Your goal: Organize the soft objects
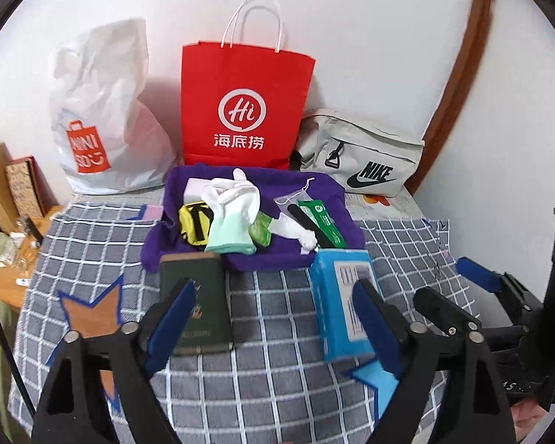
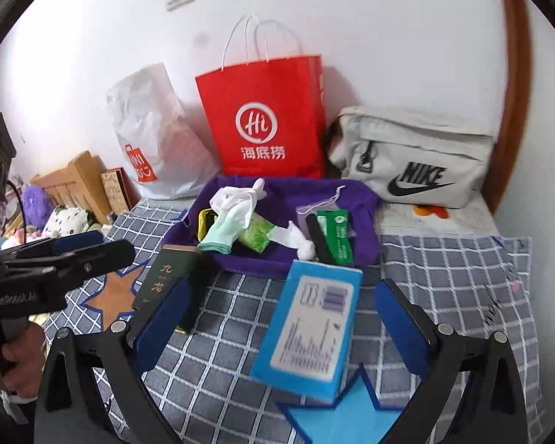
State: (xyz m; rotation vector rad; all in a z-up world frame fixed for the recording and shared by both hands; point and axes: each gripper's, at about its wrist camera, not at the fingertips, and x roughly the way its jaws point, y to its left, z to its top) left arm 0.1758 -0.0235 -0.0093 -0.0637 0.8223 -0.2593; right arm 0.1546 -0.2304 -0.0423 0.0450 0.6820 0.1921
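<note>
A purple cloth (image 1: pixel 277 259) (image 2: pixel 362 199) lies on the checked bed cover. On it lie a white and mint glove (image 1: pixel 233 214) (image 2: pixel 229 214), a yellow and black item (image 1: pixel 192 222), a green packet (image 1: pixel 262 231) (image 2: pixel 257 235), a white sock (image 1: pixel 296 233) (image 2: pixel 296 238) and a green toothbrush pack (image 1: pixel 322 222) (image 2: pixel 338 236). My left gripper (image 1: pixel 273 299) is open above a dark green box (image 1: pixel 196 303) and a blue box (image 1: pixel 346 303). My right gripper (image 2: pixel 281 307) is open over the blue box (image 2: pixel 310 333).
A red paper bag (image 1: pixel 244 111) (image 2: pixel 270 118), a white Miniso plastic bag (image 1: pixel 103 118) (image 2: pixel 155 137) and a grey Nike pouch (image 1: pixel 362 155) (image 2: pixel 414 159) stand against the wall. Star patches (image 1: pixel 96 307) (image 2: pixel 340 418) mark the cover. Cluttered furniture (image 2: pixel 77 181) lies left.
</note>
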